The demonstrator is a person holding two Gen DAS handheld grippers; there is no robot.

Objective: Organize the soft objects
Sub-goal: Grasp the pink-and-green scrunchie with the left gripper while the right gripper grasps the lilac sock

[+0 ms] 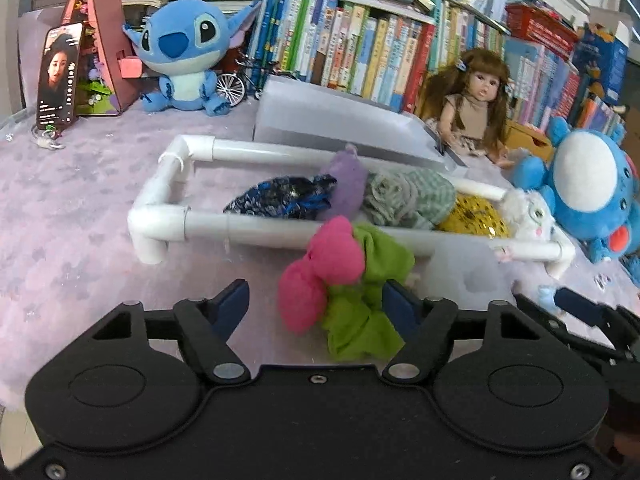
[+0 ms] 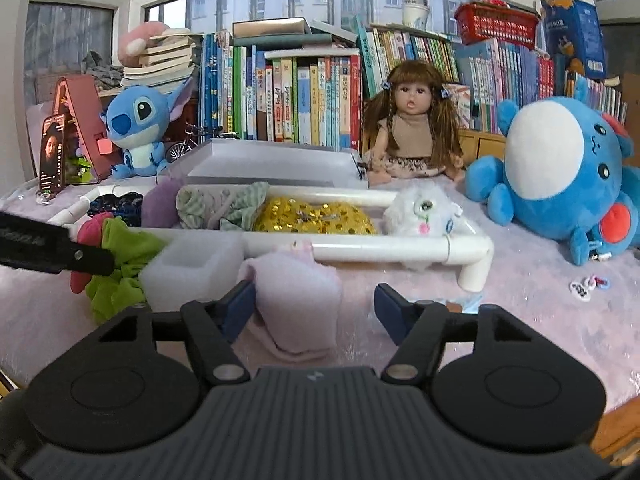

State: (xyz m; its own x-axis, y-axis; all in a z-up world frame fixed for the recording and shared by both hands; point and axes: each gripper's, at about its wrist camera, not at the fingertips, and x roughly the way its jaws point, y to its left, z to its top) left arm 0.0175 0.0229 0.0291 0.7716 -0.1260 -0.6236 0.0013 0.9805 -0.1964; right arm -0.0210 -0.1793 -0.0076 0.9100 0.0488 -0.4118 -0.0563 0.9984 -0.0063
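A white pipe-frame tray [image 1: 256, 230] [image 2: 360, 249] holds a dark blue pouch [image 1: 280, 199], a purple soft piece [image 1: 347, 188], a green checked cloth [image 1: 408, 196] [image 2: 224, 204], a gold sequin pouch [image 2: 316, 220] and a white fluffy toy [image 2: 420, 212]. A pink and green soft toy [image 1: 340, 284] [image 2: 116, 256] lies in front of the tray, between the fingers of my open left gripper [image 1: 316, 306]. My right gripper [image 2: 316, 304] is open around a pale pink cloth [image 2: 296, 300] on the table.
A translucent white cup [image 2: 192, 270] stands beside the pink cloth. A Stitch plush [image 1: 184, 52], a doll [image 2: 412, 128], a big blue plush [image 2: 560, 168], a grey box [image 1: 332, 120], a phone [image 1: 58, 76] and rows of books [image 2: 300, 96] stand behind.
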